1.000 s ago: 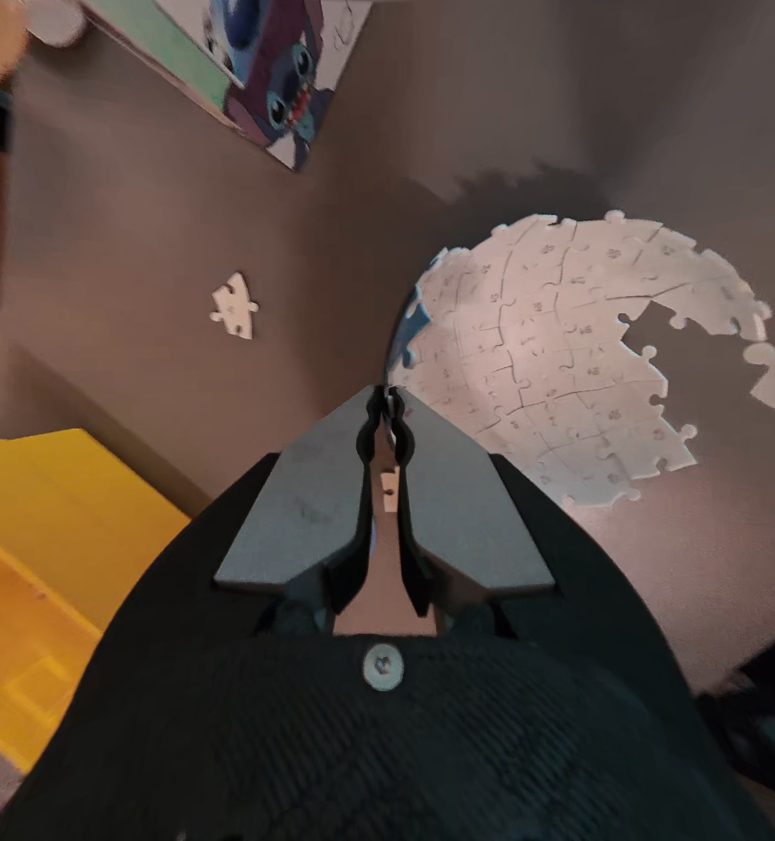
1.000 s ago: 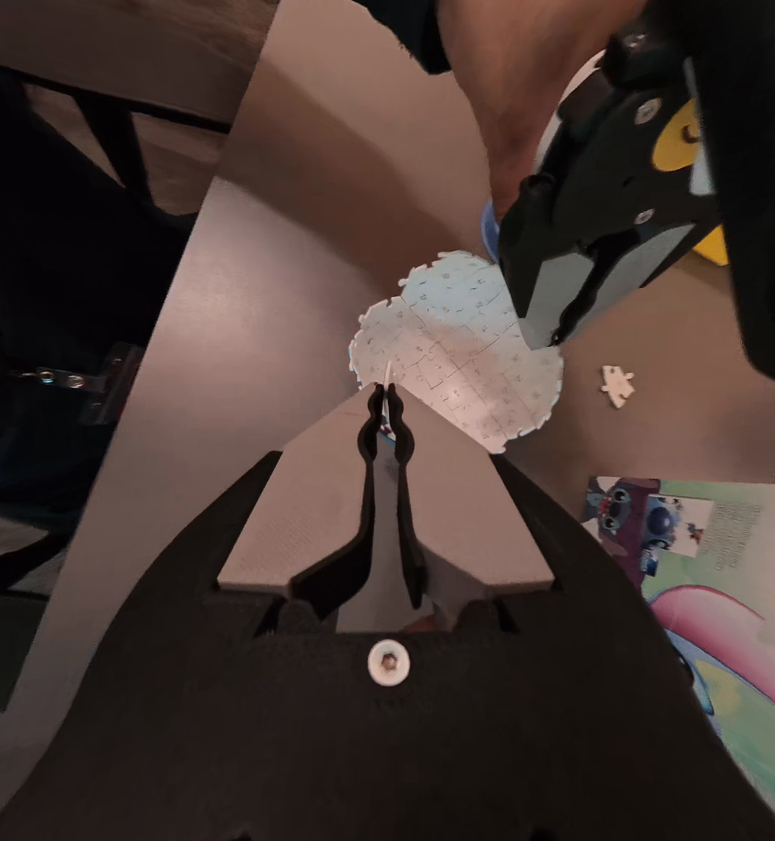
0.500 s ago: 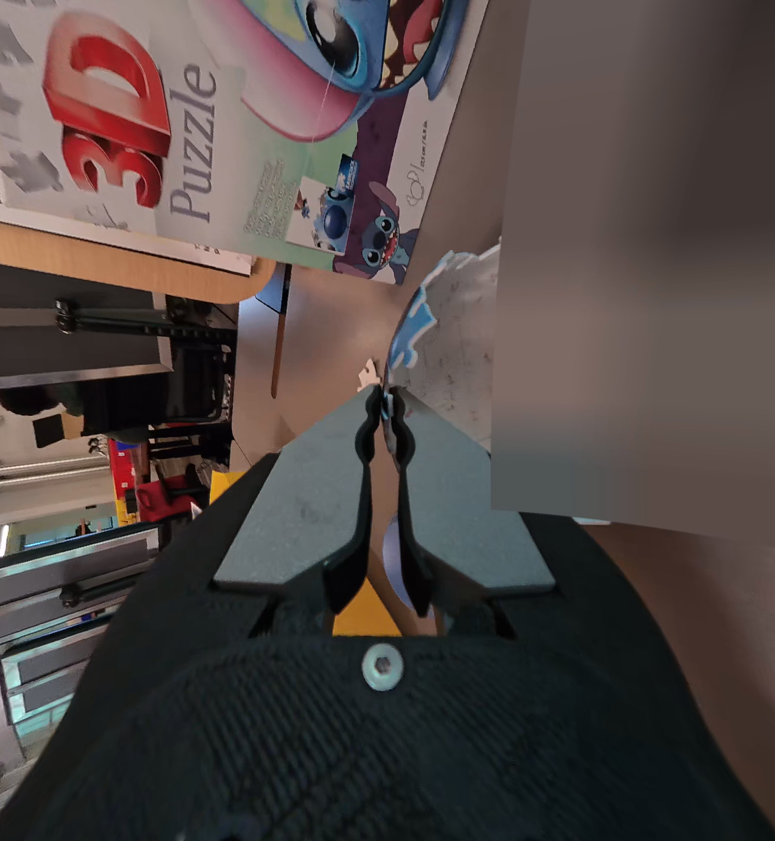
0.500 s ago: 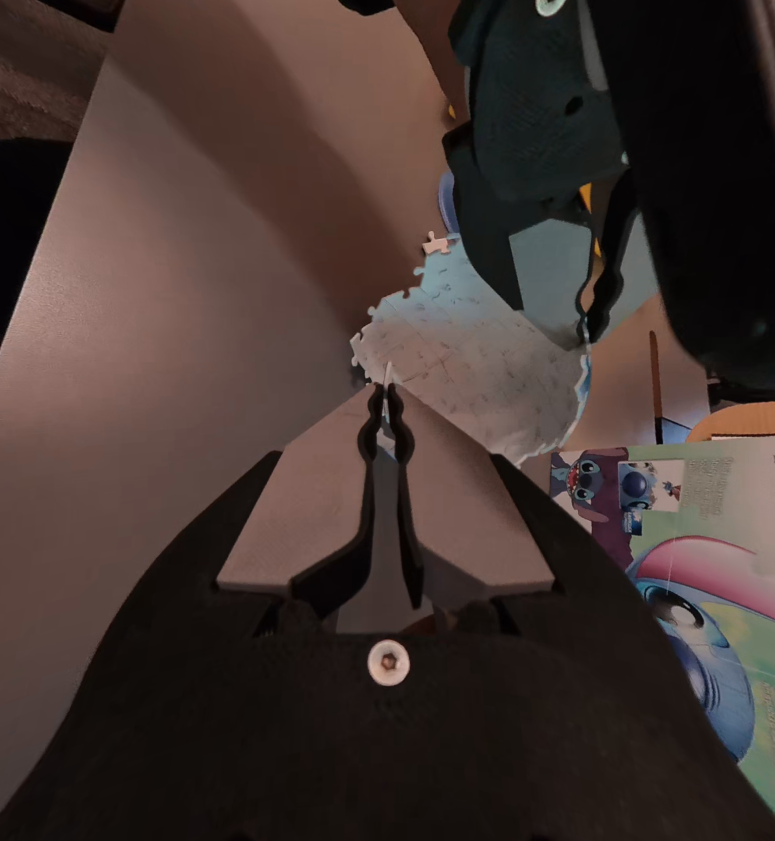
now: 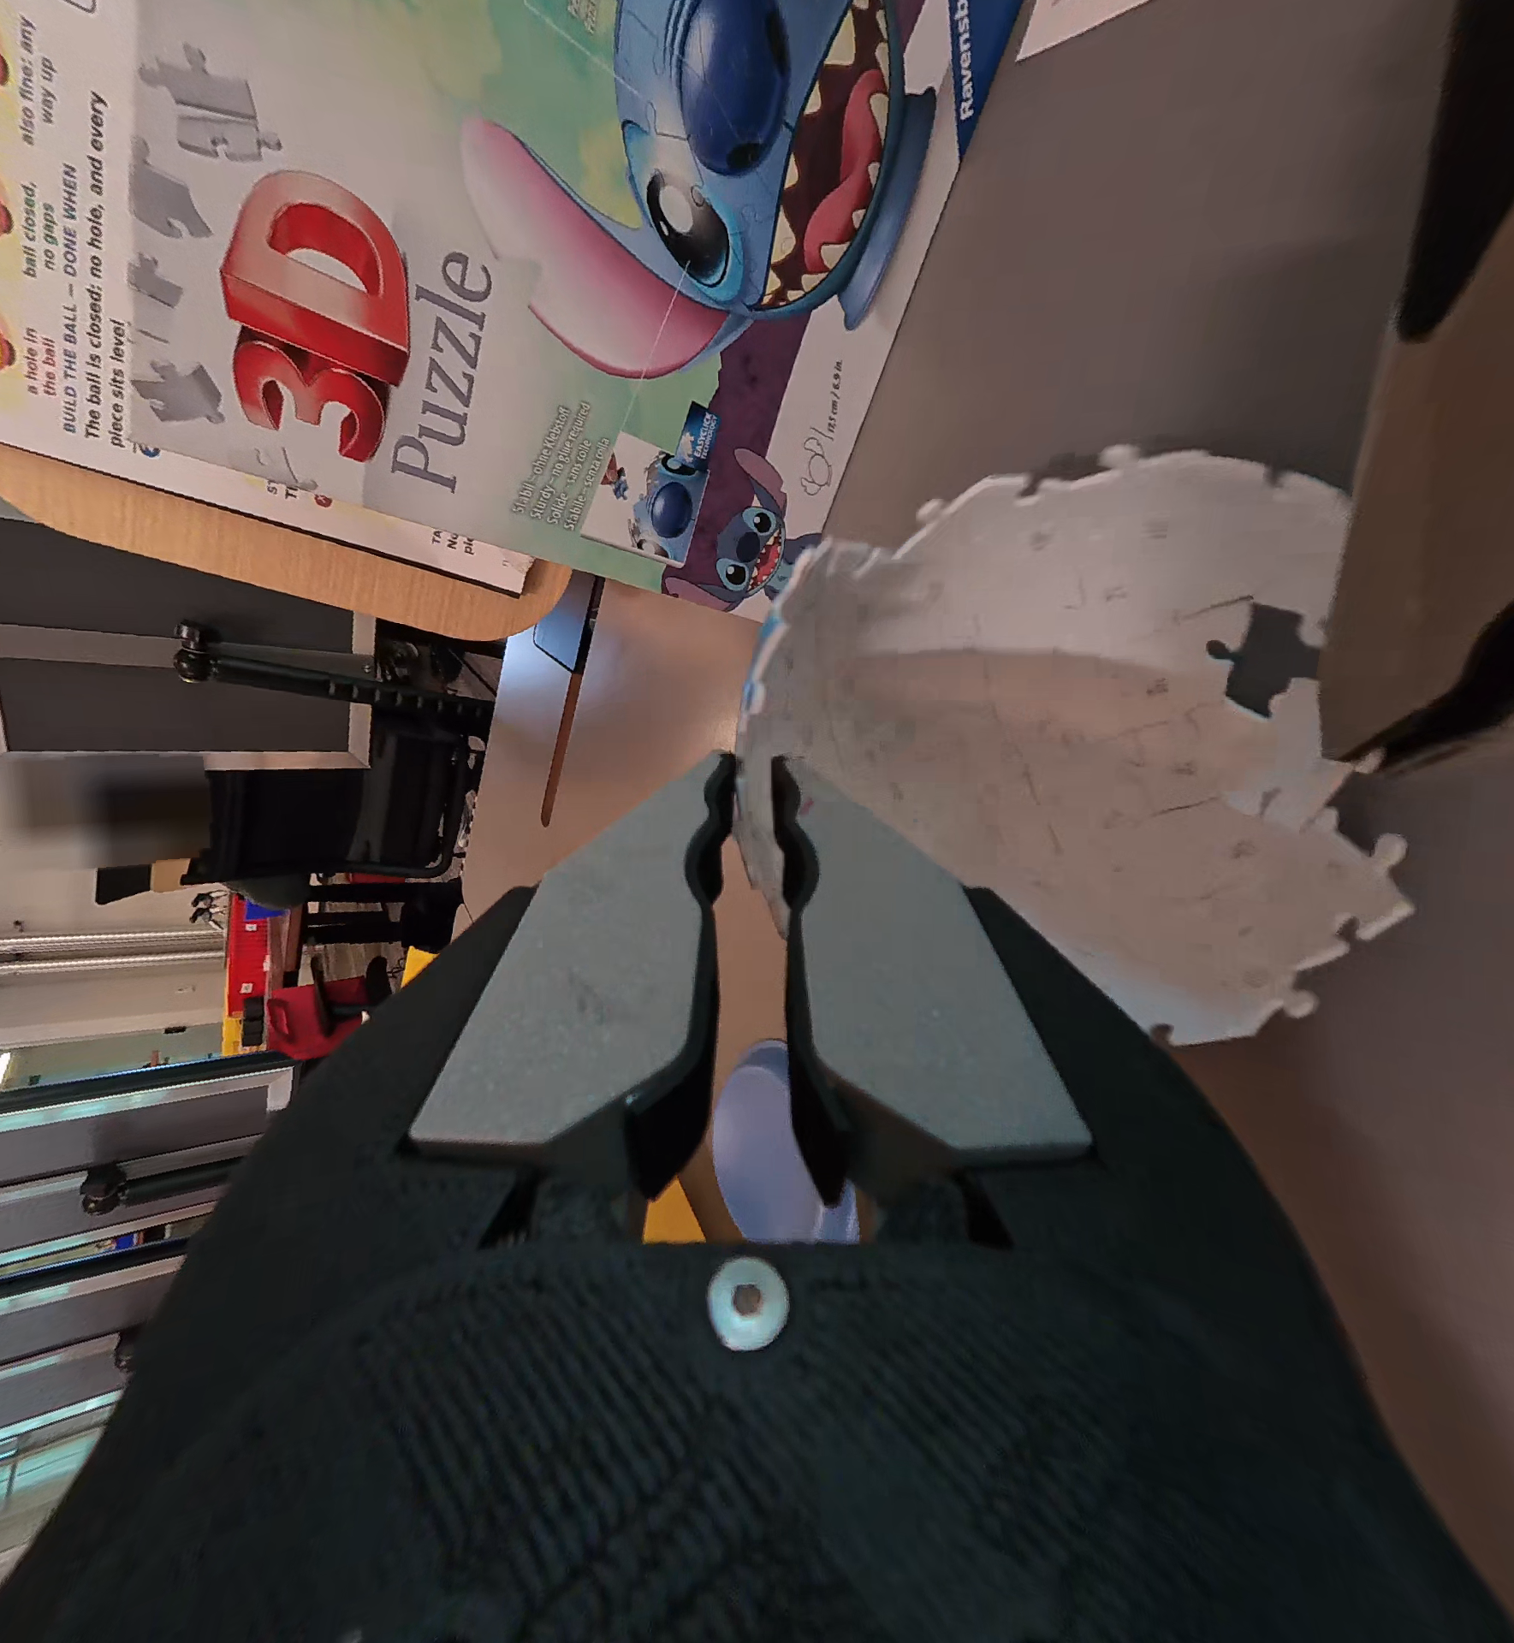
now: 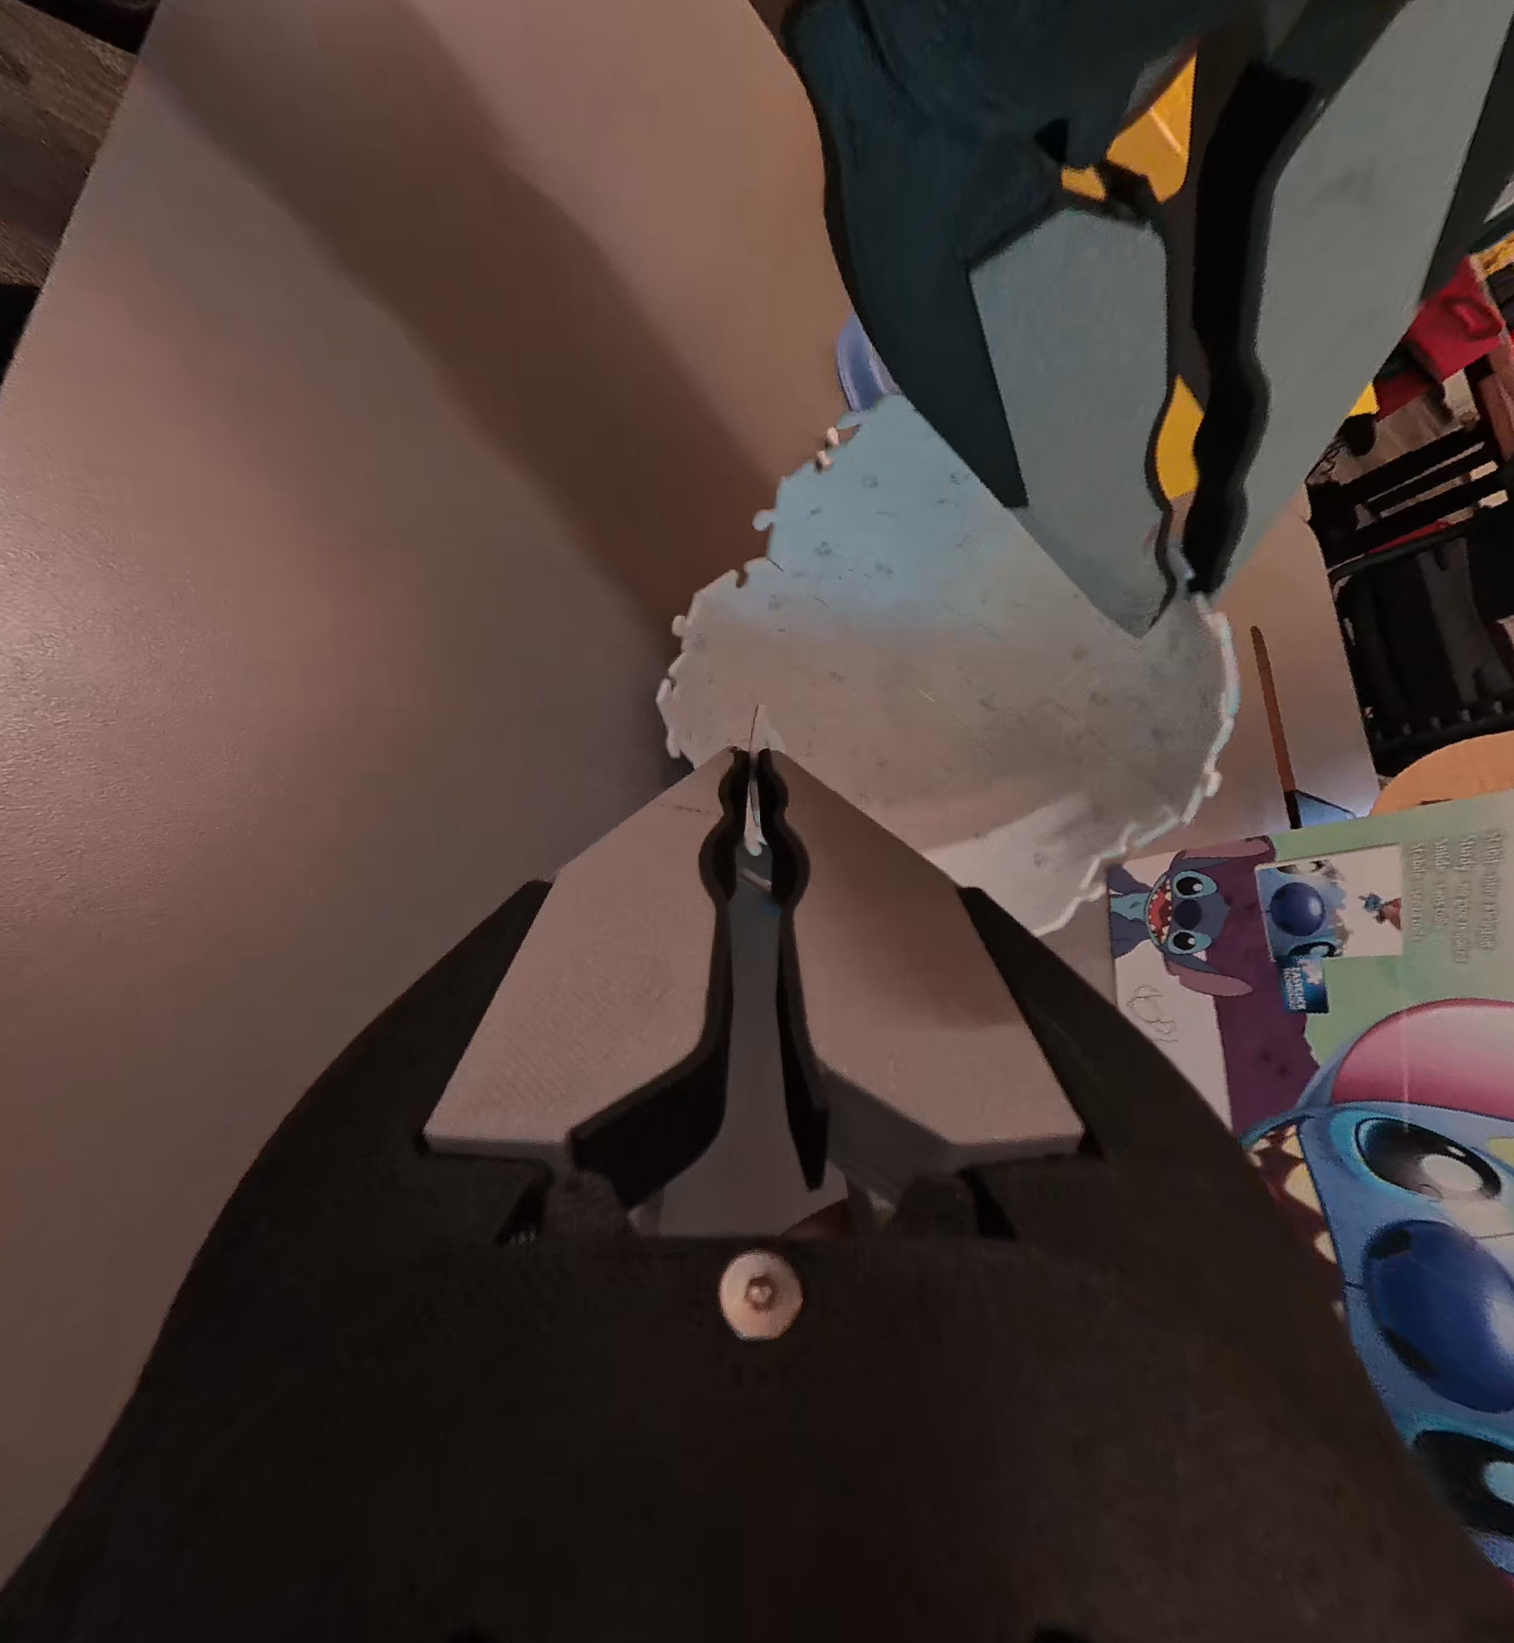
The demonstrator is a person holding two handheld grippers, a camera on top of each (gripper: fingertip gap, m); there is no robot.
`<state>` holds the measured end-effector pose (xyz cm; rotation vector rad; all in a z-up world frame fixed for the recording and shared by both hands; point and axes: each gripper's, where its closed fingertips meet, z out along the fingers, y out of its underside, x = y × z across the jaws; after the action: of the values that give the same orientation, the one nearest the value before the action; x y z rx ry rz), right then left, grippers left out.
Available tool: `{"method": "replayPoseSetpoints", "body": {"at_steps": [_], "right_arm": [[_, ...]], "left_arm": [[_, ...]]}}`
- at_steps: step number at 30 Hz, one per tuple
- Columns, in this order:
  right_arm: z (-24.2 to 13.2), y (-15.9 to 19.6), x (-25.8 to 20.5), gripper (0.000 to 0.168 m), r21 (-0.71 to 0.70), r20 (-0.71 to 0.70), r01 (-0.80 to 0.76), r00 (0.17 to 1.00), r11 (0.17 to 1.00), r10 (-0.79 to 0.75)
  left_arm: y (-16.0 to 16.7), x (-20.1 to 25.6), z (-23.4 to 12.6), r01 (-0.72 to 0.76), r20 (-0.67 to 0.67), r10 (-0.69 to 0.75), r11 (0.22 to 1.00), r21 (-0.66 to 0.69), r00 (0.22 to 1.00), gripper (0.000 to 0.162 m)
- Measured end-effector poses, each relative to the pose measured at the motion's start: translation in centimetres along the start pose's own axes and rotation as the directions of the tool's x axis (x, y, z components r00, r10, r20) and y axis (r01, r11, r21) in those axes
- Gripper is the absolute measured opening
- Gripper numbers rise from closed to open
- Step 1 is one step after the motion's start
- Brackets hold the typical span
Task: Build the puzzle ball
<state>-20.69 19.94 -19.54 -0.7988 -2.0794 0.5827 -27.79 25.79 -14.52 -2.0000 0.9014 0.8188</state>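
Observation:
The partly built puzzle ball is a curved white shell with a piece-shaped hole near its far rim. My left gripper is shut on the shell's near edge and holds it up above the table. My right gripper is shut on a single thin puzzle piece, seen edge-on, right at the shell's rim. The left gripper shows at the top right of the right wrist view, clamped on the shell's other side. The right gripper comes in from the right of the left wrist view, close to the hole.
The colourful puzzle box lies flat on the table behind the shell, and it also shows in the right wrist view. A lilac round stand and a yellow bin sit below the left gripper. The brown table stretches to the left. A thin wooden stick lies by the box. Across from one pair of fingers to the other is roughly 11 centimetres.
My left gripper has lifted and tilted the shell off the table, swinging towards the box. My right gripper has moved in close to the shell with its piece.

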Motion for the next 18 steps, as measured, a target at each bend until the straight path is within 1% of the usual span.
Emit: {"method": "replayPoseSetpoints", "body": {"at_steps": [3,5,6,11,13,18], "right_arm": [[0.4,0.6,-0.1,0.0,-0.015,0.013,-0.026,1.0,1.0,0.026],[0.6,1.0,-0.1,0.0,-0.023,0.017,-0.039,0.999,0.999,0.039],[0.7,1.0,0.0,0.0,-0.021,0.016,-0.041,0.999,0.999,0.041],[0.1,0.2,0.6,0.0,0.013,0.011,-0.047,0.999,0.999,0.047],[-0.3,0.0,0.7,0.0,0.018,0.034,-0.063,0.997,0.998,0.063],[-0.8,0.7,1.7,0.0,-0.033,0.038,-0.031,0.999,0.999,0.032]], "left_arm": [[0.0,-0.1,-0.1,-0.008,0.002,0.008,1.0,-0.008,1.0,0.007],[0.0,-0.4,-0.2,-0.014,0.01,0.014,1.0,-0.005,1.0,0.0],[0.0,-0.3,-0.2,-0.01,0.001,0.011,1.0,-0.004,1.0,0.0],[0.3,-0.3,0.3,-0.031,-0.019,0.03,0.999,-0.025,0.999,0.0],[0.3,-0.2,0.5,-0.023,-0.03,0.022,1.0,-0.022,0.999,0.0],[0.0,-0.1,0.8,-0.046,-0.032,0.046,0.999,-0.015,0.998,0.0]]}}
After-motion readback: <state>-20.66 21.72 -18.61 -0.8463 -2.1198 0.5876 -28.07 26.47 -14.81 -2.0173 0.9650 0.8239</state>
